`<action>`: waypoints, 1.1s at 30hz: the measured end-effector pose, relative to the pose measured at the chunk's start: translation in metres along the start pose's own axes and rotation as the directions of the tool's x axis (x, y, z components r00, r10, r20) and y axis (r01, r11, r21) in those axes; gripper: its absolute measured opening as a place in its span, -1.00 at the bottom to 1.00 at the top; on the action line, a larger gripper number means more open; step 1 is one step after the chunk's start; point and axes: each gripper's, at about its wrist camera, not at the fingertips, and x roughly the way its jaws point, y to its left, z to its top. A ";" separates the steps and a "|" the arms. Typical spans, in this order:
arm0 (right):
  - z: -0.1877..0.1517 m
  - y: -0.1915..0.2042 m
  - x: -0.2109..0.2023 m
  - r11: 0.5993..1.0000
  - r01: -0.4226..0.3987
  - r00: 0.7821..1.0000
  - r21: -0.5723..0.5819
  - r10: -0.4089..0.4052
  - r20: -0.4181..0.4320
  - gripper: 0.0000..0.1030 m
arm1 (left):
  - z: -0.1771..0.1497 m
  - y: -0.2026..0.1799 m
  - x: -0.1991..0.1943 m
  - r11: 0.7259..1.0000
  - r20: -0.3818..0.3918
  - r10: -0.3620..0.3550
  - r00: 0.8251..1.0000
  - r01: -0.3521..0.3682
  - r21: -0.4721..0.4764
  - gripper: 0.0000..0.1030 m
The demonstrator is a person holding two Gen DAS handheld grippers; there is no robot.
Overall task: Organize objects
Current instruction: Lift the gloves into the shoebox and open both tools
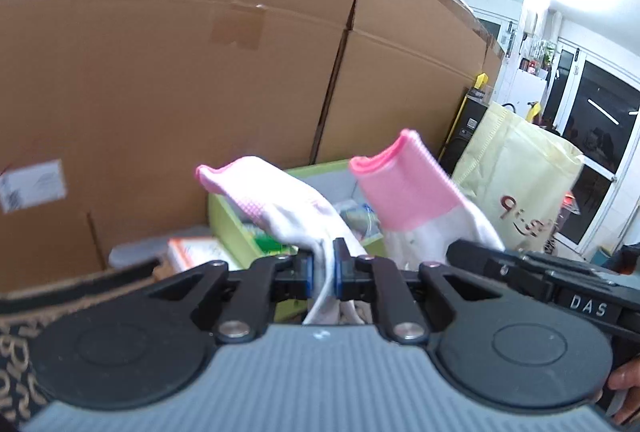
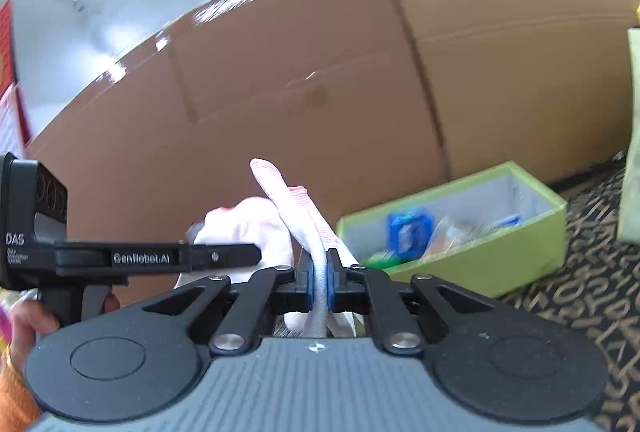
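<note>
Two pink-and-white gloves: the left gripper (image 1: 325,274) has its jaws clamped on one glove (image 1: 280,203), the right gripper (image 2: 319,282) on the other glove (image 2: 298,209), both held up before one green box (image 2: 520,252) of small items. Legible markings: "DAS" and "GenRobot.AI" on the gripper bodies.

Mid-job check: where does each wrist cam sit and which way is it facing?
Left wrist: behind the left tongs, shut on a glove, facing cardboard boxes; right tongs and a hand at right.
Right wrist: behind the right tongs, shut on a glove, facing the boxes; left tongs and hand at left.
Shared: green box, boxes, gloves.
</note>
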 end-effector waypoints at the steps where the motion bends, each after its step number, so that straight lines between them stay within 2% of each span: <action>1: 0.005 -0.004 0.005 1.000 0.024 1.000 -0.001 -0.024 0.017 -0.84 | 0.005 -0.003 0.008 1.000 0.002 0.006 1.000 -0.006 0.002 -0.82; 10: 0.047 -0.055 0.056 0.983 0.184 0.977 0.000 -0.183 0.106 -0.84 | 0.033 -0.007 0.091 1.000 -0.020 0.027 0.999 -0.028 -0.013 -0.82; 14: 0.058 -0.078 0.086 0.972 0.235 0.968 -0.024 -0.231 0.095 -0.84 | 0.035 -0.001 0.124 0.999 -0.040 0.037 0.998 -0.038 -0.023 -0.82; 18: 0.060 -0.100 0.114 0.963 0.267 0.963 -0.039 -0.265 0.038 -0.84 | 0.025 0.009 0.154 0.998 -0.097 0.053 0.994 -0.057 -0.036 -0.82; 23: 0.042 -0.121 0.153 0.963 0.267 0.957 -0.039 -0.270 -0.111 -0.81 | 0.006 0.019 0.186 0.996 -0.175 0.072 0.982 -0.079 -0.035 -0.79; 25: 0.034 -0.127 0.166 0.963 0.267 0.945 -0.043 -0.271 -0.184 -0.68 | -0.001 0.021 0.196 0.996 -0.191 0.084 0.978 -0.091 -0.027 -0.75; 26: 0.031 -0.129 0.171 0.962 0.270 0.939 -0.051 -0.274 -0.208 -0.46 | -0.004 0.020 0.196 0.995 -0.171 0.100 0.980 -0.102 -0.003 -0.70; 27: 0.029 -0.129 0.174 0.958 0.278 0.931 -0.066 -0.286 -0.226 -0.11 | -0.006 0.018 0.198 0.994 -0.160 0.110 0.981 -0.108 0.023 -0.65; 28: 0.027 -0.129 0.176 0.952 0.294 0.922 -0.081 -0.305 -0.237 0.06 | -0.007 0.016 0.198 0.993 -0.156 0.113 0.981 -0.109 0.035 -0.59; 29: 0.027 -0.130 0.176 0.946 0.312 0.917 -0.092 -0.325 -0.233 0.29 | -0.007 0.014 0.199 0.994 -0.152 0.107 0.983 -0.102 0.039 -0.37; 30: 0.027 -0.130 0.174 0.940 0.325 0.913 -0.103 -0.340 -0.226 0.32 | -0.007 0.013 0.198 0.995 -0.146 0.099 0.984 -0.094 0.038 0.03; 31: 0.028 -0.129 0.171 0.938 0.330 0.911 -0.107 -0.346 -0.223 0.32 | -0.006 0.011 0.194 0.996 -0.126 0.086 0.988 -0.082 0.031 0.23; 32: 0.031 -0.130 0.168 0.938 0.333 0.912 -0.099 -0.347 -0.221 0.32 | -0.006 0.010 0.188 0.996 -0.103 0.088 0.991 -0.086 0.022 0.62; 33: 0.034 -0.129 0.162 0.939 0.333 0.915 -0.083 -0.343 -0.213 0.33 | -0.006 0.008 0.183 0.995 -0.075 0.097 0.992 -0.096 0.013 0.90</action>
